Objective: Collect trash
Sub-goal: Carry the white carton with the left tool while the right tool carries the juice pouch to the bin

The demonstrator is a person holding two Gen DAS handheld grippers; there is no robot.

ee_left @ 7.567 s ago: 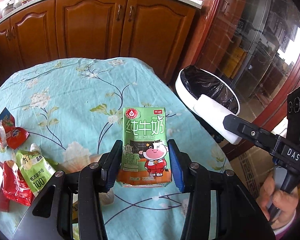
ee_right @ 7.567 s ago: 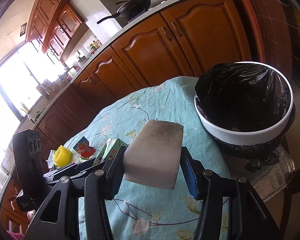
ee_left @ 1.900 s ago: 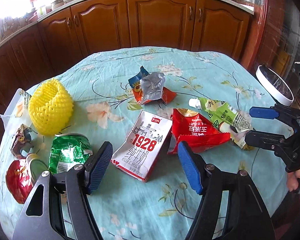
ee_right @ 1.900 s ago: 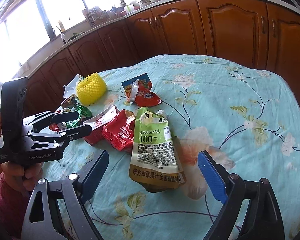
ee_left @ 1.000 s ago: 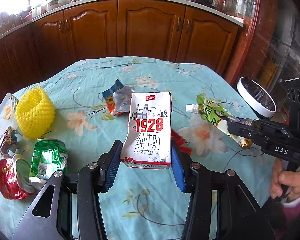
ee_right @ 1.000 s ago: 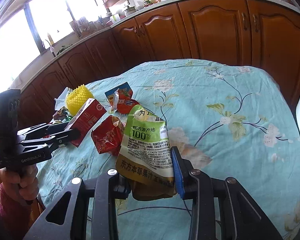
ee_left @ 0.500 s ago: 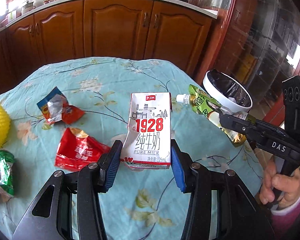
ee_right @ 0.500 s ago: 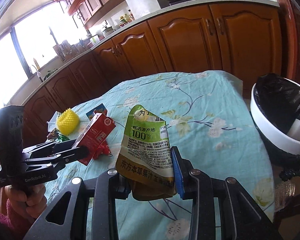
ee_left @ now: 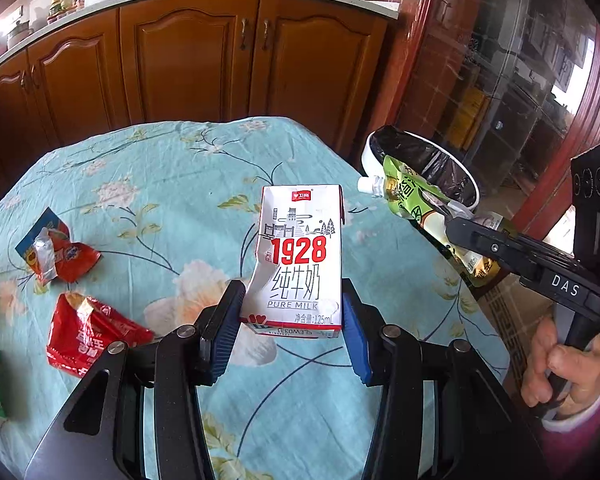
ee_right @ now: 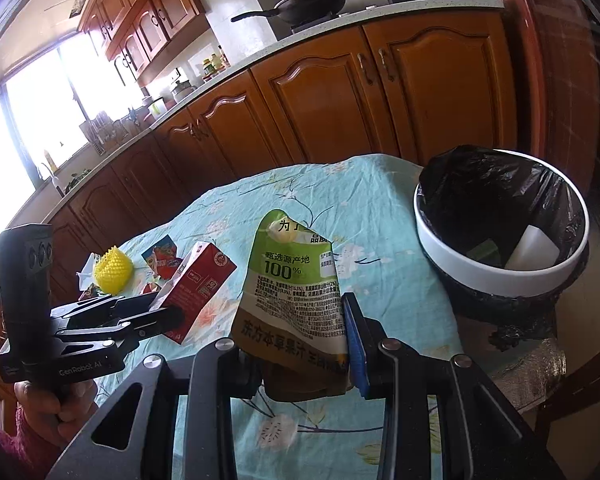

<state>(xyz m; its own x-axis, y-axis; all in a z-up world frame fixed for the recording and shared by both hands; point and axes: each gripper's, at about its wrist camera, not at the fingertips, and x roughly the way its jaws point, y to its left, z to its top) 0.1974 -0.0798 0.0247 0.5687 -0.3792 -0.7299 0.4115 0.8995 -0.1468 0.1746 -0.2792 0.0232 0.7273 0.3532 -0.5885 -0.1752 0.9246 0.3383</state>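
The left gripper (ee_left: 292, 320) had its blue pads clamped on a dented white-and-red "1928" milk carton (ee_left: 300, 264), held upright above the floral turquoise tablecloth (ee_left: 172, 184); the right gripper (ee_right: 300, 344) was pinching a crumpled green spouted juice pouch (ee_right: 296, 280) by its bottom edge, right next to the white round bin with a black liner (ee_right: 496, 272); a red crinkled snack wrapper (ee_left: 88, 332) and a torn red-and-blue foil packet (ee_left: 54, 254) lay on the cloth off to the left.
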